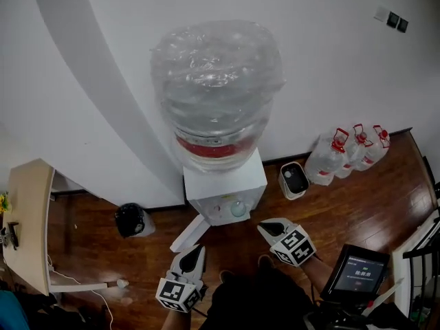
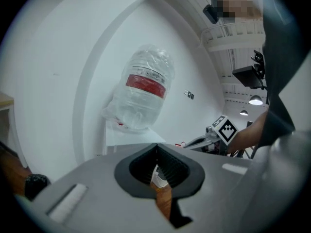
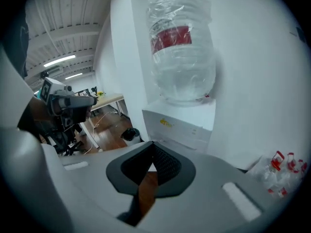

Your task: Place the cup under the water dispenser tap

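The white water dispenser (image 1: 223, 184) stands against the wall with a large clear bottle (image 1: 216, 88) on top. A pale, translucent cup (image 1: 238, 208) sits in its tap recess at the front. My left gripper (image 1: 198, 251) hovers low in front of the dispenser, left of the recess, jaws together and empty. My right gripper (image 1: 269, 228) is just right of the cup, apart from it, also shut on nothing. In the left gripper view the shut jaws (image 2: 156, 148) face the bottle (image 2: 143, 93). The right gripper view has its jaws (image 3: 153, 147) closed below the dispenser (image 3: 182, 123).
A black bin (image 1: 130, 220) sits left of the dispenser. Several spare water jugs (image 1: 344, 153) and a small white appliance (image 1: 294, 179) stand to its right by the wall. A pale table (image 1: 27, 218) is at far left, a tablet screen (image 1: 357, 273) at lower right.
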`<state>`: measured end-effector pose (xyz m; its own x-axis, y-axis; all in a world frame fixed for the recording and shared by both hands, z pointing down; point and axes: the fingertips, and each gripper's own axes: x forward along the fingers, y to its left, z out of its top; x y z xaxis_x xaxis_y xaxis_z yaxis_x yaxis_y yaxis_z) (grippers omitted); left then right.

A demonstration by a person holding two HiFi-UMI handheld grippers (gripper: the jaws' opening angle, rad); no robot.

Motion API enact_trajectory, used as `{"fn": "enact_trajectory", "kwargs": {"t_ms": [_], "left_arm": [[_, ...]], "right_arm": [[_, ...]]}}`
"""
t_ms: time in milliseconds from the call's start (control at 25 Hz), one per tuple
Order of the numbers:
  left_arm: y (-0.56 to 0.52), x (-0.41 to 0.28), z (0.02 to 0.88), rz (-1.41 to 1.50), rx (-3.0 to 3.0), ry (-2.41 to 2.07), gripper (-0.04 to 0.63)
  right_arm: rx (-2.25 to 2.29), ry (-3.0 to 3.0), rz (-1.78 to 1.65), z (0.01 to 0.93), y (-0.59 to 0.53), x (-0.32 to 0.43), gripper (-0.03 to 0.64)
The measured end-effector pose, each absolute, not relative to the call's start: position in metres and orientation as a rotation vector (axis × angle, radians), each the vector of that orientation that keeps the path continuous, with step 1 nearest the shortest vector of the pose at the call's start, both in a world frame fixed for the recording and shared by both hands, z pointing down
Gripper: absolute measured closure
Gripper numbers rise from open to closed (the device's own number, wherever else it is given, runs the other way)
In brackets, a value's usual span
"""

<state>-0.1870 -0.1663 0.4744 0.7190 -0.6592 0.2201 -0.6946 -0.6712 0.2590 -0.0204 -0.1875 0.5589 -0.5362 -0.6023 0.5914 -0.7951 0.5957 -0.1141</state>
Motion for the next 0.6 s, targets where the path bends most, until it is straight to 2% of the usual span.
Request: {"fn": "enact_trajectory", "kwargs": {"t_ms": [600], "left_arm": [[-0.15, -0.17, 0.448, 0.153, 2.603, -1.146, 0.618]], "right_arm": [[1.01, -2.416, 0.432, 0.512, -0.172, -0.022, 0.617]]}}
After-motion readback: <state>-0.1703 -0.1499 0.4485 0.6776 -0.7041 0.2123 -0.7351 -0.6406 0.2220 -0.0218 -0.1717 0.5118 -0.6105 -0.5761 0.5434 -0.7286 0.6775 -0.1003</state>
